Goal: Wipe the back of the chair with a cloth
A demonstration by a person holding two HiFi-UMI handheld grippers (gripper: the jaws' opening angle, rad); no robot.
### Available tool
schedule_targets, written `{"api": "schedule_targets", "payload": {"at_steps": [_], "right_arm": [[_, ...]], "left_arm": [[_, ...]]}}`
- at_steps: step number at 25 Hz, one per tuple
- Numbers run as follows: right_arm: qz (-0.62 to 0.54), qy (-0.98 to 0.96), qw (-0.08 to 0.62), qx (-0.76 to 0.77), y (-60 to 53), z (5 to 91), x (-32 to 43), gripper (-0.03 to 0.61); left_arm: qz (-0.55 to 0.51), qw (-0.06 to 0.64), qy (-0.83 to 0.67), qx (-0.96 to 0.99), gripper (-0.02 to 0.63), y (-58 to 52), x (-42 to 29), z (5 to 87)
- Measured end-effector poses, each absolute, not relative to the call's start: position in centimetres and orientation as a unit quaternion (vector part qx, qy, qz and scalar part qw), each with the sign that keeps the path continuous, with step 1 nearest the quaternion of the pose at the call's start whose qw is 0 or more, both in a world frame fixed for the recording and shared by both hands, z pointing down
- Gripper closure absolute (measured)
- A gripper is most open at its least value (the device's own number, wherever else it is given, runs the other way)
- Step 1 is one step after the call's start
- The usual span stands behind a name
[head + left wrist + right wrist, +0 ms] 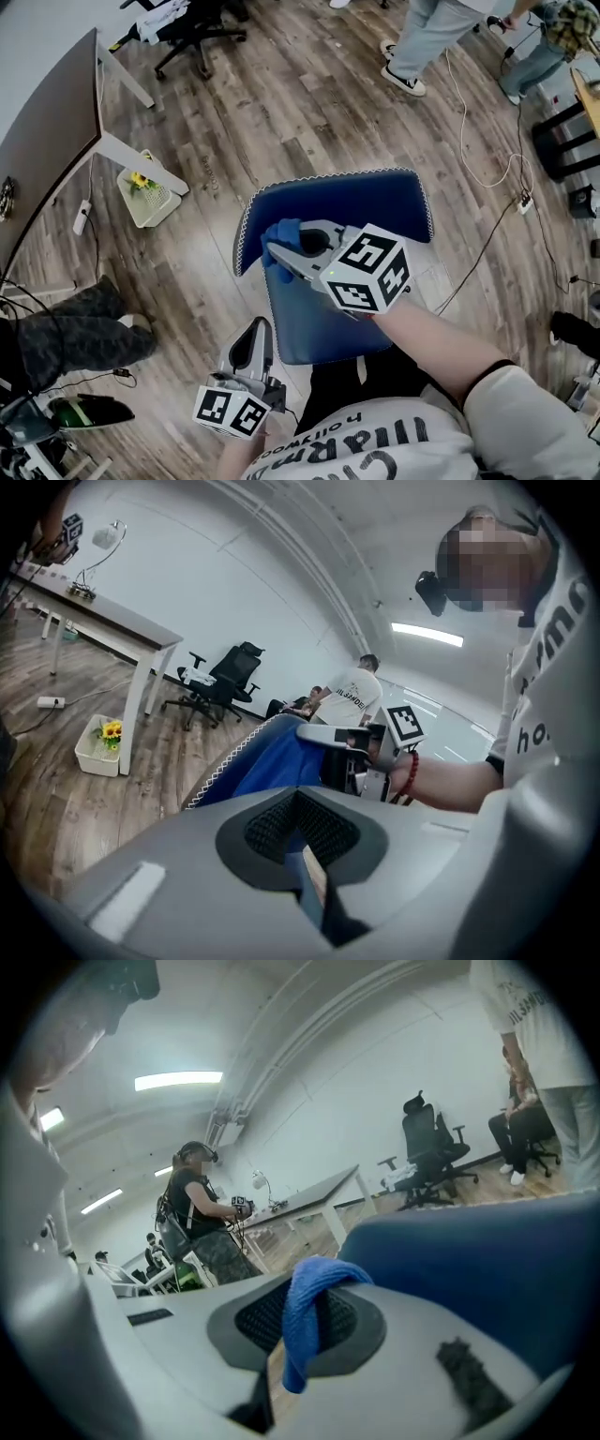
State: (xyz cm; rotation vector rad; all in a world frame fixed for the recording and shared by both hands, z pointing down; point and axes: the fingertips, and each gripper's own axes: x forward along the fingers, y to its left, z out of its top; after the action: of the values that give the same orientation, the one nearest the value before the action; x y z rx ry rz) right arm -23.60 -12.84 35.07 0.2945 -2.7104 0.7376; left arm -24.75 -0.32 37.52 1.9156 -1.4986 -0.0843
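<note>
Looks like the wiping is barely started: right gripper [272, 251] is clamped on the blue cloth [279, 234] at the left end of the chair back [375, 197], most of the back is unwiped I'd guess, and the left gripper [255, 328] hangs near, closed on nothing.

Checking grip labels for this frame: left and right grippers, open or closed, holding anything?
Left gripper: closed, nothing between its jaws.
Right gripper: closed on the blue cloth.

grey right claw [274, 251], white printed tee [375, 442]
</note>
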Motion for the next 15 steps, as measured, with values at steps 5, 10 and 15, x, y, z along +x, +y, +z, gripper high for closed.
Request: {"api": "schedule_targets", "payload": {"at_steps": [5,10,15], "right_arm": [[0.218,-0.950,0.184,0.124,-13.8,36.0,-23.5,0.545],[0.210,-0.938,0.214,0.174,-14.9,37.5,-19.4,0.545],[0.229,-0.922,0.199,0.241,-17.1,38.0,-13.5,0.545]], "left_arm": [[-0.020,0.368,-0.548,0.751,0.606,-0.8,-24.7,39.0],[-0.018,0.361,-0.547,0.755,0.606,-1.3,-24.5,38.3],[-0.019,0.352,-0.538,0.766,0.606,-2.9,-22.0,36.8]]}}
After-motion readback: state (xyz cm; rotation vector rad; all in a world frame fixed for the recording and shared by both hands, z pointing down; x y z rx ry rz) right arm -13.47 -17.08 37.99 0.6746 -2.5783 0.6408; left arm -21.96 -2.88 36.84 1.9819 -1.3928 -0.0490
